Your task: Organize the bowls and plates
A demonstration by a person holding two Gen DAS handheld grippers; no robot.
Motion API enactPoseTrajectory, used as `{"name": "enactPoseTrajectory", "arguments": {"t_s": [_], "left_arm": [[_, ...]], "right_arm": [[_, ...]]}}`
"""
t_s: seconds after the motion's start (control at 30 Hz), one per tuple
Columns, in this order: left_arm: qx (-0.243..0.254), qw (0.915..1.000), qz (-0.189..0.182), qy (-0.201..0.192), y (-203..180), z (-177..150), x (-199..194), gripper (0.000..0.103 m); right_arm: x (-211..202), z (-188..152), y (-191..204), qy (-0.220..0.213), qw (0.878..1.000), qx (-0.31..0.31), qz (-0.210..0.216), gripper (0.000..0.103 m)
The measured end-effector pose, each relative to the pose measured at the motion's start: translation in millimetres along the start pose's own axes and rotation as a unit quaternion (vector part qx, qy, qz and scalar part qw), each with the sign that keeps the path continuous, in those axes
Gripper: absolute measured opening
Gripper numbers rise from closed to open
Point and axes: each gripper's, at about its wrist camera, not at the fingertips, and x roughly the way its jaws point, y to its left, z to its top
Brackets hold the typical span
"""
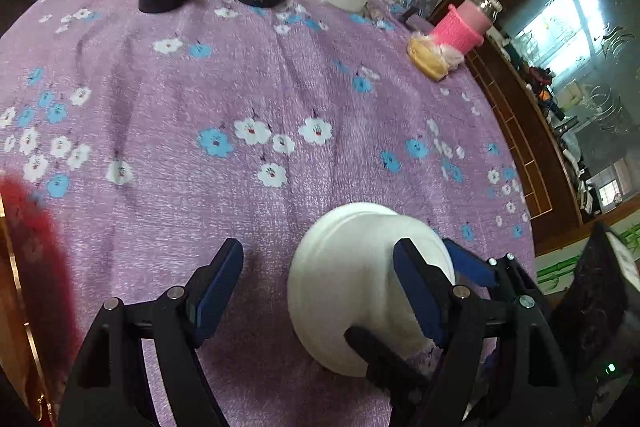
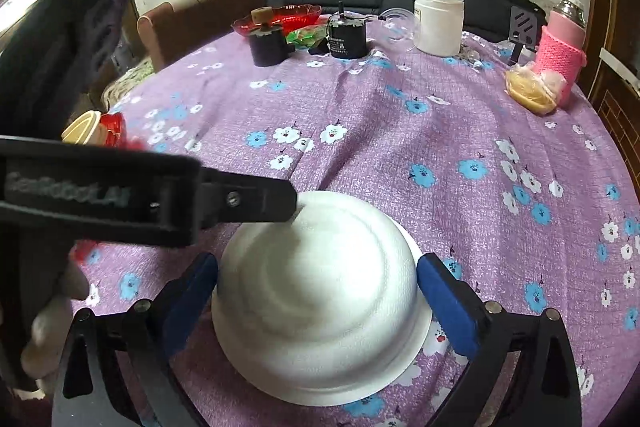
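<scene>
On the counter's purple flowered cloth [image 2: 400, 131] one upturned white foam bowl [image 2: 320, 291] rests, apparently unsorted; stacking seems hardly begun. From the left, the left gripper [image 1: 320, 267] reaches in, fingers spread, one touching the bowl's top. The right gripper [image 2: 318, 279] straddles it, fingers released, just beside its sides.

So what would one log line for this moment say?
bowl: upside down on cloth | right gripper: open, straddling bowl | left gripper: open, one finger on bowl
</scene>
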Motion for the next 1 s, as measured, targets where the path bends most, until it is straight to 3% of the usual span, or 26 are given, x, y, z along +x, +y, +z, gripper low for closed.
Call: {"name": "enactPoseTrajectory", "arguments": {"t_s": [0.13, 0.2, 0.27, 0.33, 0.37, 0.4, 0.47, 0.53, 0.67, 0.73, 0.87, 0.93, 0.97, 1.0], "left_arm": [[-0.015, 0.9995, -0.005, -0.027, 10, 0, -23, 0.076], [-0.025, 0.9988, -0.007, -0.041, 17, -2, -37, 0.077], [-0.028, 0.9981, -0.013, -0.053, 21, -6, -48, 0.077], [-0.019, 0.9978, -0.01, -0.062, 22, -12, -57, 0.077], [-0.01, 0.9977, -0.015, -0.065, 21, -15, -59, 0.077], [0.009, 0.9971, -0.026, -0.071, 17, -19, -61, 0.078], [0.046, 0.9946, -0.039, -0.084, 7, -28, -64, 0.079], [0.088, 0.989, -0.051, -0.107, -3, -38, -69, 0.083], [0.144, 0.9748, -0.045, -0.164, -15, -51, -88, 0.102], [0.156, 0.9698, -0.038, -0.184, -15, -51, -96, 0.103], [0.165, 0.9679, -0.069, -0.177, -15, -50, -103, 0.103], [0.159, 0.9701, -0.098, -0.155, -14, -51, -103, 0.099], [0.152, 0.9707, -0.131, -0.132, -12, -50, -101, 0.083], [0.148, 0.9693, -0.159, -0.115, -10, -51, -99, 0.045]], "right_arm": [[-12, -1, -10, -0.011, 0.999, 0.039, 0.006, 0.1], [-25, 0, -27, -0.019, 0.994, 0.093, 0.054, 0.1], [-37, -3, -53, -0.029, 0.975, 0.172, 0.136, 0.1], [-40, -17, -90, -0.046, 0.908, 0.295, 0.294, 0.101], [-39, -22, -98, -0.05, 0.881, 0.326, 0.339, 0.101], [-35, -31, -108, -0.057, 0.837, 0.369, 0.401, 0.101], [-27, -46, -114, -0.062, 0.768, 0.413, 0.485, 0.101], [-22, -54, -108, -0.056, 0.739, 0.425, 0.521, 0.101], [-21, -59, -84, -0.04, 0.712, 0.411, 0.568, 0.101], [-23, -59, -68, -0.026, 0.706, 0.396, 0.586, 0.101], [-19, -57, -35, 0.005, 0.702, 0.375, 0.606, 0.101], [-12, -55, -24, 0.019, 0.7, 0.369, 0.611, 0.101], [-10, -55, -21, 0.02, 0.693, 0.367, 0.621, 0.102], [-8, -54, -17, 0.021, 0.692, 0.365, 0.622, 0.102]]}}
